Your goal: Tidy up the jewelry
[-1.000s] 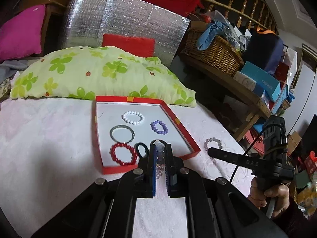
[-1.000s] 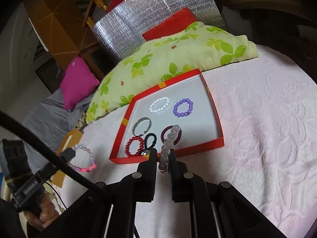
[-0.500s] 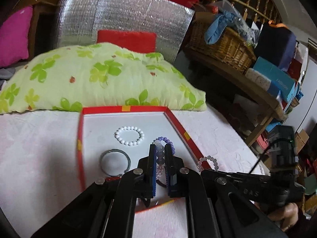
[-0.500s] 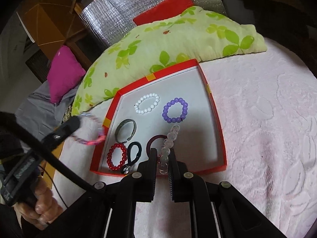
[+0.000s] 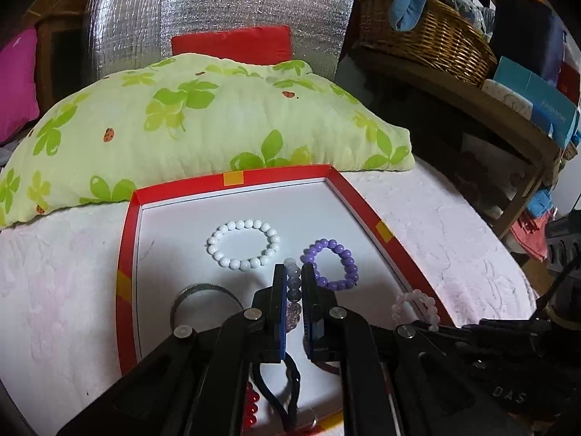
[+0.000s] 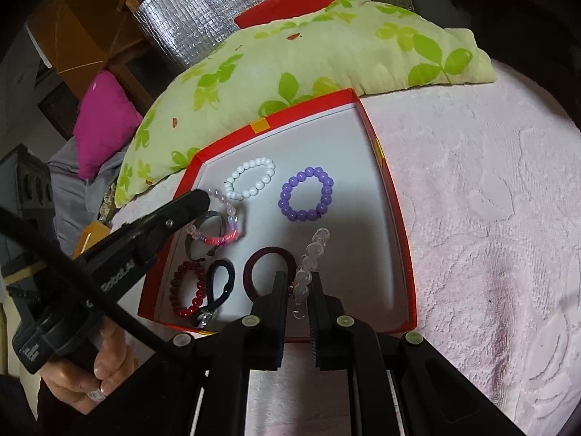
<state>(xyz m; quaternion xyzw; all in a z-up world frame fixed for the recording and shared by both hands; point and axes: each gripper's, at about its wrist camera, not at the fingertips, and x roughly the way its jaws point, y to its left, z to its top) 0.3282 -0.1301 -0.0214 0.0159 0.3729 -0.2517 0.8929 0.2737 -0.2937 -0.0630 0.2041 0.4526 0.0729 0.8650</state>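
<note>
1. Where the red tray (image 6: 395, 218) lies on the pink-white bedspread (image 6: 490, 218), both tongs hang over it, each clenched on a bead bracelet.
2. Left gripper (image 5: 294, 276): jaws pinched on a pale grey-lilac bracelet (image 5: 293, 283); seen from the right wrist view it hangs as a loop with a pink knot, over the tray's left half, above the metal bangle (image 6: 214, 218).
3. Right gripper (image 6: 297, 283): jaws pinched on a clear pink bracelet (image 6: 312, 254). It is squeezed flat, long axis running from the jaws toward the tray's far edge, free end pointing at the purple bracelet (image 6: 307, 194).
4. Inside the tray, far half: white bracelet (image 5: 243, 243), purple bracelet to its right, apart.
5. Inside the tray, near half: red bead bracelet (image 6: 189, 289), black hair tie (image 6: 219, 285), maroon hair tie (image 6: 268, 258), side by side.
6. Green-leaf pillow (image 5: 203, 127) lies against the tray's far edge.
7. A hand (image 6: 87, 374) holds the left gripper's handle, left of the tray.
</note>
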